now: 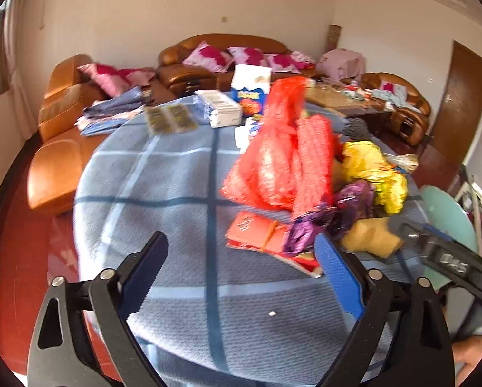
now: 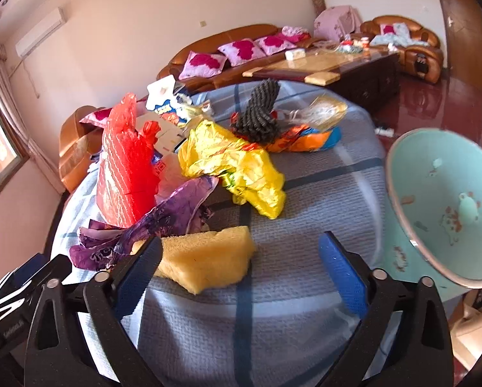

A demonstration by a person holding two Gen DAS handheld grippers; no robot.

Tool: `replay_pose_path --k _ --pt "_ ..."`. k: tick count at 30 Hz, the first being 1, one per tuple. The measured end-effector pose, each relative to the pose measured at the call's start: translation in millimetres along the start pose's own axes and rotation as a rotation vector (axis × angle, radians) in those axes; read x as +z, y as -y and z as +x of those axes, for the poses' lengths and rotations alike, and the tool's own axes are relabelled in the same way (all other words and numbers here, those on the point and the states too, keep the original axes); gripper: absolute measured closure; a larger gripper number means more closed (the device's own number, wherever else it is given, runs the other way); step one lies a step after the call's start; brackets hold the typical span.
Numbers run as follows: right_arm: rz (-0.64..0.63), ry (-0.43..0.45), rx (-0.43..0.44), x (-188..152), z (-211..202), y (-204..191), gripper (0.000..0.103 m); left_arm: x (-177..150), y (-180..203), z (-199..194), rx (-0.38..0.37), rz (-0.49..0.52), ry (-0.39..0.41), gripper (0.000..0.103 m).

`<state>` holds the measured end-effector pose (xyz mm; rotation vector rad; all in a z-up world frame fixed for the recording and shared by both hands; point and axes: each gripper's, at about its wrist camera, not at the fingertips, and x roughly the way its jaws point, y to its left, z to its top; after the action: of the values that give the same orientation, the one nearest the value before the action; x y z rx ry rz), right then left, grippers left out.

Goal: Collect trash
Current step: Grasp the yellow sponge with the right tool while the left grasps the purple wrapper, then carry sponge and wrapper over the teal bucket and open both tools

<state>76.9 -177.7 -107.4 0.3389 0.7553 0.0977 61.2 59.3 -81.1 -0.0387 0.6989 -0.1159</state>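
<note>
Both tongs spread wide over the round blue-checked counter [image 2: 305, 193], nothing held in either. The left tongs [image 1: 241, 258] hover above bare cloth, their right finger edging against the trash heap and covering the corner of a flat red packet [image 1: 257, 233]. The right tongs [image 2: 241, 251] sit low, and their left finger blocks one end of the yellow sponge [image 2: 205, 258], which lies on the cloth between the fingers.

The heap itself: a red plastic bag [image 2: 125, 167] standing tallest, a crumpled yellow bag [image 2: 241, 167] beside it, a purple wrapper [image 2: 163, 219] touching the sponge. Behind, a dark ribbed item [image 2: 260, 113] stands up; what it is, hard to tell. The left view is motion-blurred, so printing on the wrappers is unreadable. A pale green basin [image 2: 440, 206] is cut off at the right edge.
</note>
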Motion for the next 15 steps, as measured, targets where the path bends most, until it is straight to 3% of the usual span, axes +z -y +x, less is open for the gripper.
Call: replay_pose_path --k 2,4,7,9,15 --pt "0.005 -0.026 0.042 -1 7 0 0.028 4 7 4 -0.054 0.009 -0.011 0.017" --pt "-0.021 -0.026 0.084 -1 6 -3 0.052 6 14 12 -0.085 0.024 -0.025 0.019" --pt "-0.027 -0.032 0.100 -3 3 -7 0.058 5 21 30 -0.118 0.028 -0.079 0.034" --pt "-0.017 -0.027 0.106 -4 -4 -6 0.059 4 18 40 -0.180 -0.018 -0.105 0.050" --pt "0.008 0.047 0.106 0 -34 1 0.059 2 19 33 -0.207 -0.024 -0.060 0.080"
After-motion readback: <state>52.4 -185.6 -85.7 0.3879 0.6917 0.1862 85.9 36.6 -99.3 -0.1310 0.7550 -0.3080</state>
